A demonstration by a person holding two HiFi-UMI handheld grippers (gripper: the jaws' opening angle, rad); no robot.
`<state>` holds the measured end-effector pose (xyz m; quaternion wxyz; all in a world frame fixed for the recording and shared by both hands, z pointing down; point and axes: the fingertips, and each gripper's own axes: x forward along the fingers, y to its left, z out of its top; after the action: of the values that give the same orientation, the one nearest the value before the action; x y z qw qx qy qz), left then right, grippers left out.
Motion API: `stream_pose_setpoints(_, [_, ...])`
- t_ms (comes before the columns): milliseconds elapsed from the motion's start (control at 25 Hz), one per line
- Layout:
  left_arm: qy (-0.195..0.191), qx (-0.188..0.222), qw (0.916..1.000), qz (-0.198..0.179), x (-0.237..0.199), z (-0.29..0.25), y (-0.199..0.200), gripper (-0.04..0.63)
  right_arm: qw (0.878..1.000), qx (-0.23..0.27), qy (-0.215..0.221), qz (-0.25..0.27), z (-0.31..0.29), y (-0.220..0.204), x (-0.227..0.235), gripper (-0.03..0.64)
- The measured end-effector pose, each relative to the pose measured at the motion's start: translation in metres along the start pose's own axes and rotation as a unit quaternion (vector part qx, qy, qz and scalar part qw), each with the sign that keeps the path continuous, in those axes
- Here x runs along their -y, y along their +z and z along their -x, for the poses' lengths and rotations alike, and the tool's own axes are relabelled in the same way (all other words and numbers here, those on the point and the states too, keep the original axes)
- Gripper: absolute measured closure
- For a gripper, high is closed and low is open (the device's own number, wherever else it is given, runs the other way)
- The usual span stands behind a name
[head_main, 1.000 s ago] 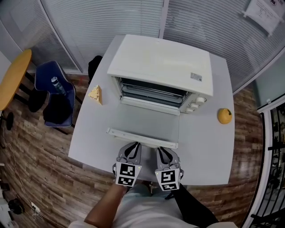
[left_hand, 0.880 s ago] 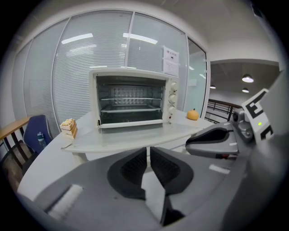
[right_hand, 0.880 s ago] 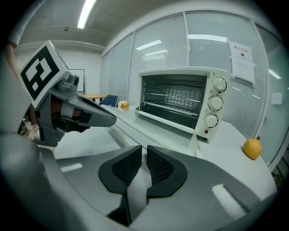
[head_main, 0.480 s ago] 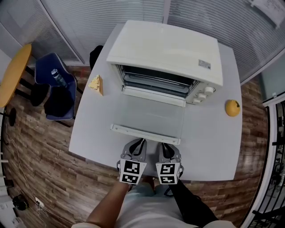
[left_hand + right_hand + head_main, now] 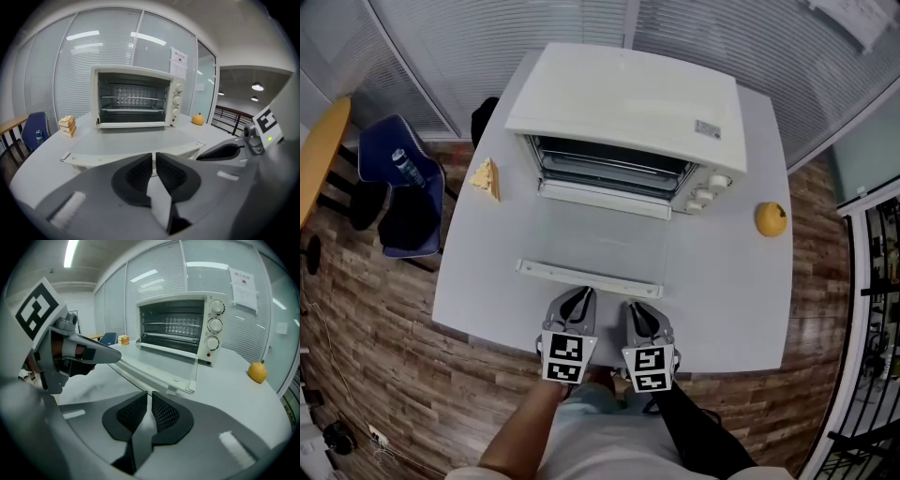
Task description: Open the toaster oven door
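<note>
The white toaster oven [image 5: 628, 98] stands at the back of the table, its glass door [image 5: 595, 248] folded down flat toward me and the racks inside showing [image 5: 133, 101]. The door's handle bar [image 5: 589, 276] lies just ahead of both grippers. My left gripper [image 5: 578, 302] and right gripper [image 5: 637, 312] sit side by side at the table's near edge, apart from the door. Both have their jaws shut with nothing between them [image 5: 153, 161] [image 5: 150, 401].
A stack of sandwich pieces [image 5: 485, 179] lies left of the oven and an orange [image 5: 772, 219] to its right. The white table [image 5: 731, 281] has bare room on both sides. A blue chair [image 5: 398, 187] stands off the left edge.
The view has shifted slightly; both grippers stay shut near the table's front edge, and the oven door stays down.
</note>
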<state>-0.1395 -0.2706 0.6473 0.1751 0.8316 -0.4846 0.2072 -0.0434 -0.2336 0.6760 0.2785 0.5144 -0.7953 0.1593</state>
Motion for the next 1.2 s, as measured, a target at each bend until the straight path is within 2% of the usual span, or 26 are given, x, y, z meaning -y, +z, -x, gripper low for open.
stream_pose_setpoints(160, [0.008,0.01,0.9999,0.0,0.003,0.003,0.007,0.514,1.0,0.03,-0.003,0.007,0.017,0.014,0.009,0.588])
stream_pose_setpoints(520, [0.036,0.067,0.9969,-0.022,0.034,0.043,0.048,0.514,0.991,0.129,-0.025,0.021,0.086,0.068,0.033,0.588])
stream_pose_setpoints(1000, [0.093,0.15,0.9834,-0.041,0.092,0.165,0.085,0.514,0.973,0.227,-0.023,0.021,0.241,0.085,0.033,0.588])
stream_pose_setpoints(1200, [0.103,0.185,0.9759,-0.053,0.113,0.222,0.105,0.513,0.961,0.274,-0.012,0.02,0.3,0.101,0.022,0.588])
